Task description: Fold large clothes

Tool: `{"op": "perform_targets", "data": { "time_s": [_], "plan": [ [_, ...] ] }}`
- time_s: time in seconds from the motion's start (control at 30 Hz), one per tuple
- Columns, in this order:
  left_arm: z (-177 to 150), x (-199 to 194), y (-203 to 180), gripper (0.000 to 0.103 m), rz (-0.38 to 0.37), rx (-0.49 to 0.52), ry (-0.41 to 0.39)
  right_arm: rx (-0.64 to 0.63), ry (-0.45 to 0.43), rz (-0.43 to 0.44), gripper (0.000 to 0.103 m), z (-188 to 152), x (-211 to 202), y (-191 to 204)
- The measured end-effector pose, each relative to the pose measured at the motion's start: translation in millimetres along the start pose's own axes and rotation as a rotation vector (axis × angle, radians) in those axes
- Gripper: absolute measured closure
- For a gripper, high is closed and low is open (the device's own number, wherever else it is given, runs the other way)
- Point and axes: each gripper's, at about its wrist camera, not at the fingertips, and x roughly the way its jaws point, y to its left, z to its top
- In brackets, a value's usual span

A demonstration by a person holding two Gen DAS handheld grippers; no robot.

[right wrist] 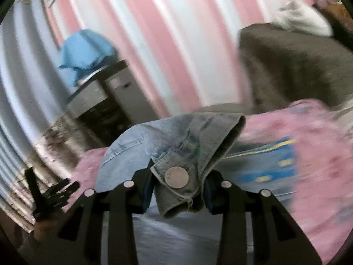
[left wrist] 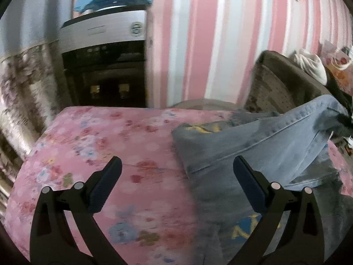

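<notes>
A: What is hard to read here?

B: The right wrist view is smeared with blur; the blue and yellow patch on the bed beyond the denim cannot be identified. The far end of the jeans (left wrist: 264, 141) runs out of the left view at the right edge.

A: Any open room?

B: The pink floral bedspread (left wrist: 106, 145) lies bare on the left side, up to the bed's far edge, where a dark cabinet (left wrist: 103, 66) stands against the striped wall. A brown chair (right wrist: 293, 66) crowds the far right.

A: And the garment?

B: Faded light-blue jeans, crumpled on the right half of the bed. The right gripper (right wrist: 176, 185) has its jaws clamped on the waistband, metal button (right wrist: 177, 177) facing the camera. The left gripper (left wrist: 176, 181) hovers with jaws wide, holding nothing, its right finger over the denim.
</notes>
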Motion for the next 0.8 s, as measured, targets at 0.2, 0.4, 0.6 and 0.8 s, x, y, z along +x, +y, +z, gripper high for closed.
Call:
{"op": "perform_targets", "data": {
  "time_s": [0.2,0.4,0.6,0.8],
  "plan": [
    [0,50,-48,0.003,0.033,0.118,0.096,0.057,0.209,-0.154,0.032,-15,15,-63],
    [-9,86,-44,0.003,0.2,0.188,0.182,0.043,0.199,-0.269,0.021,-28,3,-88],
    [-8,86,-36,0.003,0.209,0.181,0.148,-0.064,0.131,-0.186,0.015,-11,-11,-65],
    [9,56,-37,0.007,0.045,0.081,0.039,-0.192,0.179,-0.081,0.015,-11,20,-16]
  ]
}}
